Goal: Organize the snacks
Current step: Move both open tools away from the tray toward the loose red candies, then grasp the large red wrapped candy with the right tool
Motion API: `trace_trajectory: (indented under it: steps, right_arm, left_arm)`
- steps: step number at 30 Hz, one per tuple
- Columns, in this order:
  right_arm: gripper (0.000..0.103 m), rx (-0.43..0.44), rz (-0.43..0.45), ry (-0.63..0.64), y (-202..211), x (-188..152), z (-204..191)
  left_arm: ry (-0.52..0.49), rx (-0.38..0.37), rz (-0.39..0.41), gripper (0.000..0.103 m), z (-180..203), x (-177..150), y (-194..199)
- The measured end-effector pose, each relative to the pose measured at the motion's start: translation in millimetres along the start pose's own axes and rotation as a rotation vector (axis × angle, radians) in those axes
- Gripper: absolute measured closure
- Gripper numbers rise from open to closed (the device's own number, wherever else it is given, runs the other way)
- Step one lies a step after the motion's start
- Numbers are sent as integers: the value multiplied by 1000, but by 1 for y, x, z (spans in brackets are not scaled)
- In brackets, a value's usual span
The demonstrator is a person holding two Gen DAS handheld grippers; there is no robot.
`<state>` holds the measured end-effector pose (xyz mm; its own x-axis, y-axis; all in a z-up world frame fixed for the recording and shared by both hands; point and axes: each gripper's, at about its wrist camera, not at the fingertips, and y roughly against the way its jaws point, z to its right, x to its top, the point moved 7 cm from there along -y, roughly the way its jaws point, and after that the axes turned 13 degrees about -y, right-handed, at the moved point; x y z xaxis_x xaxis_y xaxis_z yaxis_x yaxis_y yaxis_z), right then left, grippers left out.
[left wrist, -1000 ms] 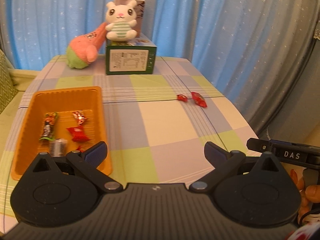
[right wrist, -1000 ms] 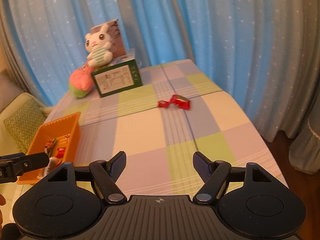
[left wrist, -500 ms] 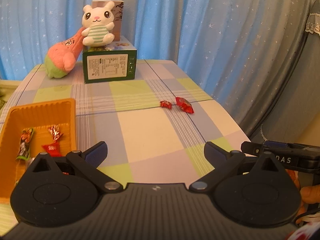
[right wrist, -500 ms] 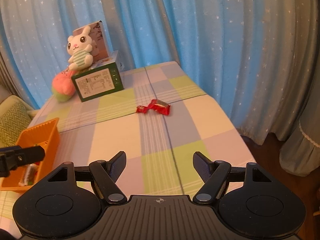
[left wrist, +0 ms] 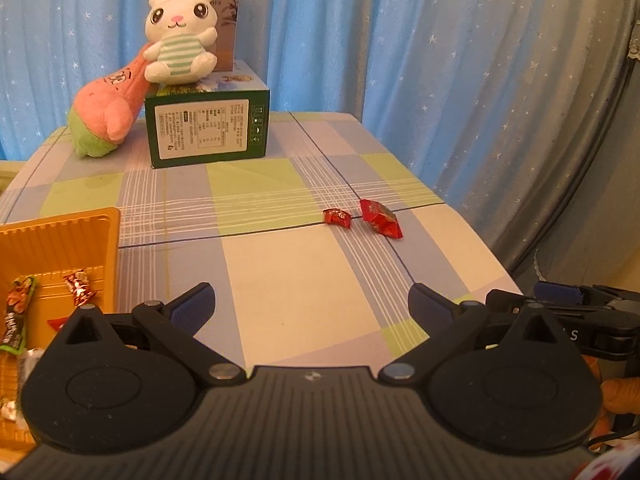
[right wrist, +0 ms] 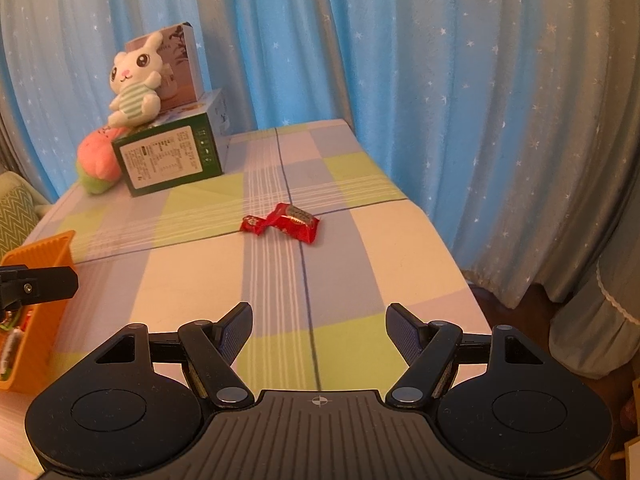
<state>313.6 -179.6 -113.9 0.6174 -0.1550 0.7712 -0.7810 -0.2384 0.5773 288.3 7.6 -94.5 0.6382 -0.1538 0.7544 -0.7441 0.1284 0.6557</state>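
- Two red candies on the table (right wrist: 192,264): small candy (right wrist: 253,225) and larger red packet (right wrist: 297,222), touching or nearly so, well ahead of both sets of jaws.
- Right gripper (right wrist: 319,330): jaws wide open, empty; candies lie straight ahead, slightly left of centre. Packet's long axis runs crosswise to the jaws.
- Left gripper (left wrist: 311,306): open, empty; candies ahead-right.
- Right looks better lined up.
- Orange tray (left wrist: 60,232) at left holds sorted snacks.

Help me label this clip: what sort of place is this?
Most likely a room at home, perhaps a living room: a table with a checked cloth, star-print curtains behind it, and a plush bunny sitting on a box.
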Motion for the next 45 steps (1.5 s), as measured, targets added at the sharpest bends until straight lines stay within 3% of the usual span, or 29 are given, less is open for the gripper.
trace_trajectory:
  steps: [14,18,25,35,40,45]
  right_arm:
    - [30,49,49,151,-90,29,-7]
    - [43,75,54,235,-119,34,-14]
    - [50,105,38,452,-162,27,-26]
    - [59,77,54,662,-209,29,-40]
    - [67,88,71,706,-219,30,-43]
    - [69,82,66,555,-212,43,-35]
  left_arm:
    - [-25,24,-37,1,-14,19,-82]
    - [-64,29,-44,1,-21,30,-101]
    - [-100,23,-51,1,-26,41,-128]
    - [-139,-3,-86,1,-21,40,-157]
    - [-137,-15,-83,1,-19,40,-164]
    - [-129,-22,-80,4,-18,43,-172]
